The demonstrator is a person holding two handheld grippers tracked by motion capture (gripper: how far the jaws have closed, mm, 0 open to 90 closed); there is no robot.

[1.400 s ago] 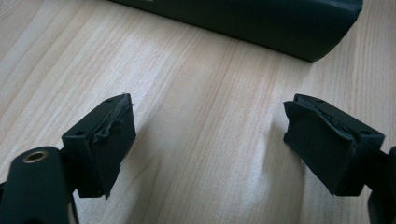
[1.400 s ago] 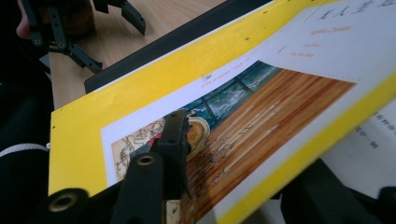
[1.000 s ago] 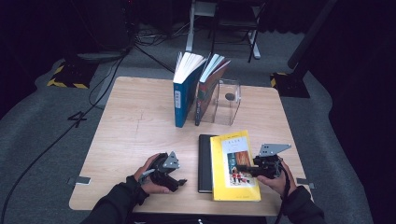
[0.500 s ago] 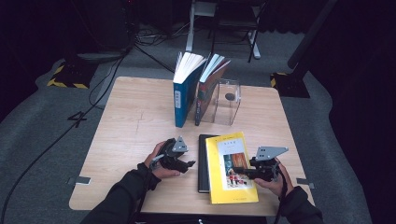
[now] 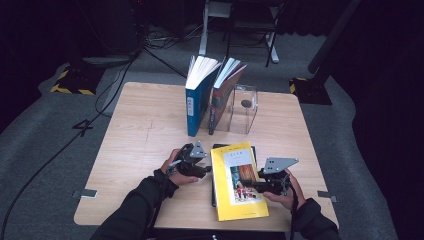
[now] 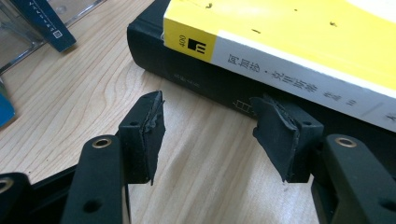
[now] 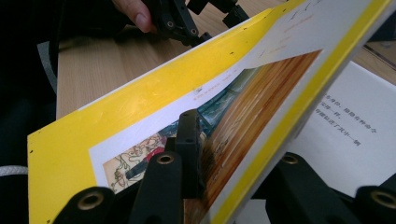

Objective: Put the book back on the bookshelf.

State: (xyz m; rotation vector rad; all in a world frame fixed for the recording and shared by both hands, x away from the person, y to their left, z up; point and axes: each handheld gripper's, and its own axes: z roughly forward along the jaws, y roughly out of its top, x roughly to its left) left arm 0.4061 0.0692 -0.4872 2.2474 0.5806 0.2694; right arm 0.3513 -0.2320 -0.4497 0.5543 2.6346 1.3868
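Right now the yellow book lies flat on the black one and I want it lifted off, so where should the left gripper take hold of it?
Probably at the spine edge of the yellow book, coming in level from the left. That edge overhangs the black book slightly, leaving room for a finger beneath. The right gripper already clamps the opposite, open edge and tilts it up. The left gripper, just closing with nothing between its fingers, already faces the spine.

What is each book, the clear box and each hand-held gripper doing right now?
Yellow book: cover lifted, clamped at its edge.
Black book: closed, flat under the yellow book.
Blue book: upright, pages fanned.
Red book: upright, leaning.
Clear box: upright.
Left hand-held gripper: open, jaws just closing, nothing between.
Right hand-held gripper: shut on the yellow book.
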